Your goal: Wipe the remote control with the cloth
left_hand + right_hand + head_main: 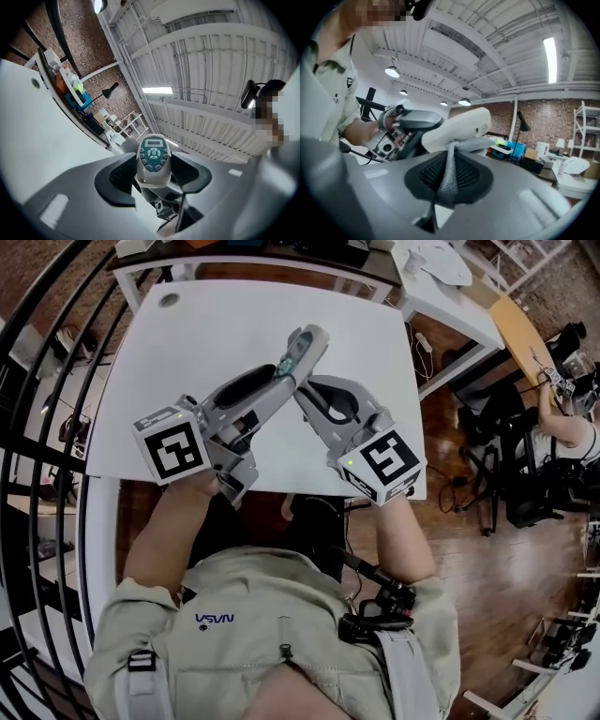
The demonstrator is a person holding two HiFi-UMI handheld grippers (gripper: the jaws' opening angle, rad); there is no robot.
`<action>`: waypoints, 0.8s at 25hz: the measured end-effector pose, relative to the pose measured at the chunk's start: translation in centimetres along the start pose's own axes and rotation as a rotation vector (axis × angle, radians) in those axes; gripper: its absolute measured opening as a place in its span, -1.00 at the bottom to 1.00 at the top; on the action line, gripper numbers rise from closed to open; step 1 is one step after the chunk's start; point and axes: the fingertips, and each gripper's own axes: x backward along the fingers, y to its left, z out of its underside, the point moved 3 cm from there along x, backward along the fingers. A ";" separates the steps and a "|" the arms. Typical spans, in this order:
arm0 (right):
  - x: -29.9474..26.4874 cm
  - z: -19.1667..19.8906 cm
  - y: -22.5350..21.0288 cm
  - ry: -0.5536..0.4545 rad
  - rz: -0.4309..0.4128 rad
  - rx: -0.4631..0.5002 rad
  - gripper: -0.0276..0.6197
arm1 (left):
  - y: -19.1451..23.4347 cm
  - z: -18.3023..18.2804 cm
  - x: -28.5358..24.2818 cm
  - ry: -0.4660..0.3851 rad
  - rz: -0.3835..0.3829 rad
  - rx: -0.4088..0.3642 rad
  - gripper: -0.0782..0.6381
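White desk (234,324), brick-walled rm. Remote control (153,157): prob. rigid, light, slick; held above desk, lower body clamped in left gripper (152,172) jaws. Cloth (466,144): soft, limp; pinched in right gripper (449,180) jaws, against remote's back.

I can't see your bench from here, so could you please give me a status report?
Left gripper shut on remote control, raised over table. Right gripper shut on grey cloth, cloth against remote's plain side. Nothing in the way.
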 end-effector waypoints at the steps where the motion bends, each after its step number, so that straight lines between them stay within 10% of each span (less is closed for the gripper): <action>1: 0.3 -0.2 -1.1 -0.006 0.047 -0.019 -0.83 | -0.3 0.2 -0.1 0.003 0.011 0.009 -0.12; 7: 0.5 -1.3 -4.9 -0.048 0.201 -0.077 -0.83 | -1.0 0.8 -0.2 0.032 0.049 0.016 -0.12; 20: -1.2 1.0 2.5 0.020 -0.061 -0.015 -0.83 | 1.1 -0.5 -0.1 -0.017 -0.010 0.027 -0.12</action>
